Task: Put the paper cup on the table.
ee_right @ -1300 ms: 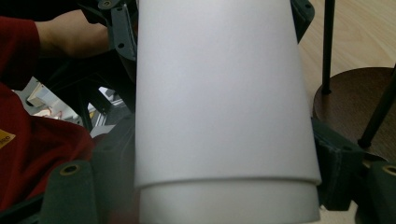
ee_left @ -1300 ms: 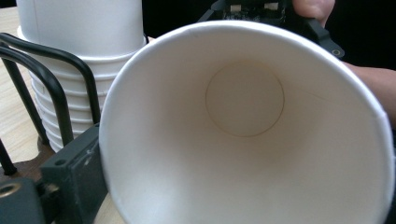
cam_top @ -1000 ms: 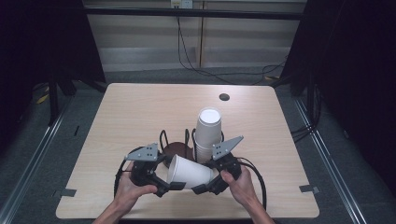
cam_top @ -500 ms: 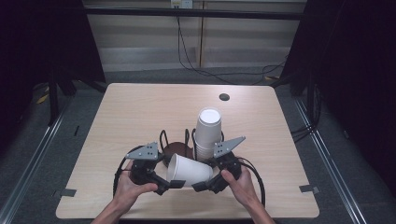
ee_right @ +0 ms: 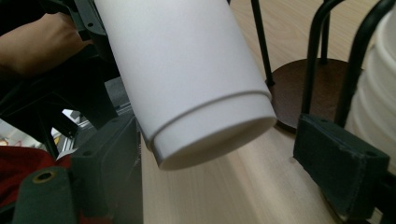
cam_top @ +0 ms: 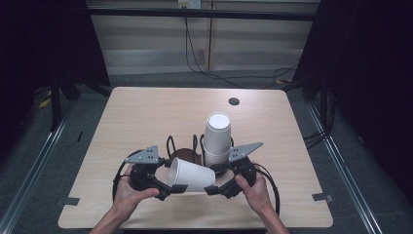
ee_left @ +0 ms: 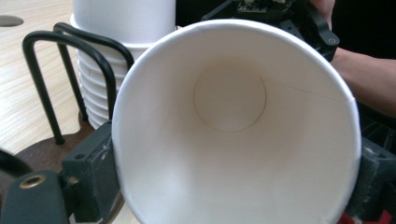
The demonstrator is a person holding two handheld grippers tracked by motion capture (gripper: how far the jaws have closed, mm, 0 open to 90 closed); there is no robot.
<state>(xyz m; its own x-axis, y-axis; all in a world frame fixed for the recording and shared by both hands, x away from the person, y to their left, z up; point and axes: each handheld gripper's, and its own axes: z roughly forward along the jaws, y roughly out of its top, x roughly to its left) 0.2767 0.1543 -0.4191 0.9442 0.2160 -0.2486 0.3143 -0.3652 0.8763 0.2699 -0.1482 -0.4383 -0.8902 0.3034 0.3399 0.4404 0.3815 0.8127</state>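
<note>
A white paper cup lies on its side in the air between the two grippers, near the table's front edge. My left gripper is shut on its rim. In the left gripper view the cup's open mouth faces the camera, and both pads of the left gripper press on the rim. Its jaws have just been closing on the cup. My right gripper stands open around the cup's base. In the right gripper view the right gripper has a gap between its right pad and the cup.
Just behind the grippers, a stack of white cups stands upside down in a black wire holder on a round brown base. The stack is close beside the right jaw. A small dark round hole marks the table's far side.
The cup has edged slightly left with the left gripper. Both hands stay almost where they were.
</note>
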